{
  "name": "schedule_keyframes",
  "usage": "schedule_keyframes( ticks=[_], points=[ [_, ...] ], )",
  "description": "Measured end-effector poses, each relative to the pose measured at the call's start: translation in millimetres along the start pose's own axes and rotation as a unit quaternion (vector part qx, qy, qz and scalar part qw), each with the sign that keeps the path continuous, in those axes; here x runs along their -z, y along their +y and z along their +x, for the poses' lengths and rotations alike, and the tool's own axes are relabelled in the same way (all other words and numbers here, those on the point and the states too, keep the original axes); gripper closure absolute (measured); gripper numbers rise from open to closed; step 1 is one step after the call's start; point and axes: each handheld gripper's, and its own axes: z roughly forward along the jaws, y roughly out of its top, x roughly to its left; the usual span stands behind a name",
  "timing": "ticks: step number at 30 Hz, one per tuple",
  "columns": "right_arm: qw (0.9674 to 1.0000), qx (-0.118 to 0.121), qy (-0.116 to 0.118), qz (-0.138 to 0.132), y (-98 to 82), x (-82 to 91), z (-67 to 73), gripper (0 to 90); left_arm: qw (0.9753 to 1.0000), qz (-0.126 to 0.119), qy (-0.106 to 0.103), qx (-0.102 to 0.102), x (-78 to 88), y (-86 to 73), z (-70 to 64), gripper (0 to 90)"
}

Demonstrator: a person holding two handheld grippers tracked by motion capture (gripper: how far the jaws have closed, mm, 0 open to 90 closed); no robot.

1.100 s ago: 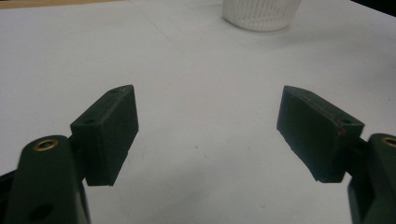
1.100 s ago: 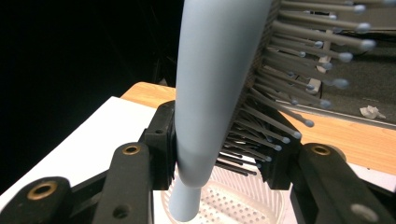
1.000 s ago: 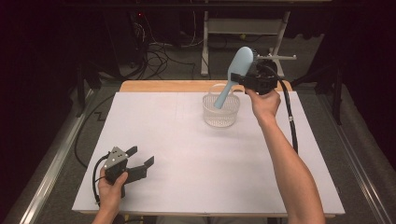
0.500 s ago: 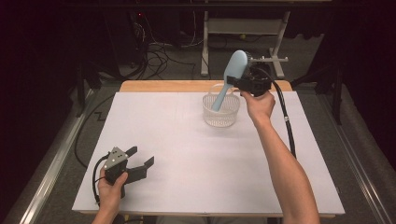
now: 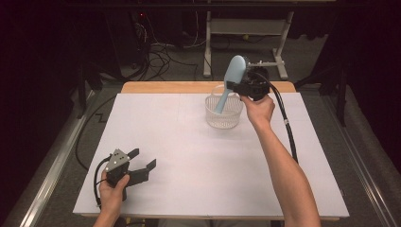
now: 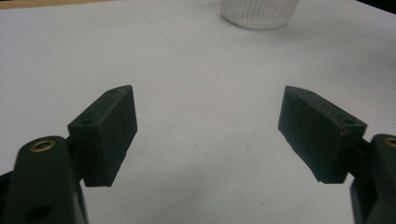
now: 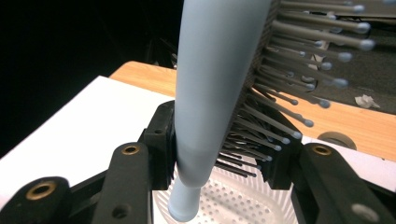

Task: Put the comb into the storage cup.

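Note:
A light blue hairbrush (image 5: 230,84) hangs tilted over a white perforated basket (image 5: 223,113) at the back of the table, handle down inside the basket's rim. My right gripper (image 5: 240,87) is shut on the brush just above the handle; in the right gripper view the hairbrush (image 7: 219,84) fills the middle, one pad on its smooth back, the other against its bristles, above the basket (image 7: 233,200). My left gripper (image 5: 142,160) rests low at the front left of the table, jaws open and empty. The left gripper view has the basket (image 6: 259,10) far ahead.
A white sheet (image 5: 189,165) covers the table, with a wooden edge (image 5: 165,87) showing at the back. A black cable (image 5: 286,127) trails from the right gripper along the forearm. Dark floor, cables and a metal stand leg (image 5: 208,47) lie beyond the table.
The right gripper and brush have shifted slightly left and lower, so the handle sits deeper over the basket. The left gripper has stayed put.

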Motion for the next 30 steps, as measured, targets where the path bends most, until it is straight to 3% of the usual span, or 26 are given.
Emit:
schedule_keyframes(
  ticks=[30],
  points=[
    [0.9994, 0.014, -0.024, 0.020, -16.9, -20.1, 3.0, 54.9, 1.0000, 0.000, 0.000, -0.001, 0.8, -0.1, 0.0, 20.6]
  ],
)
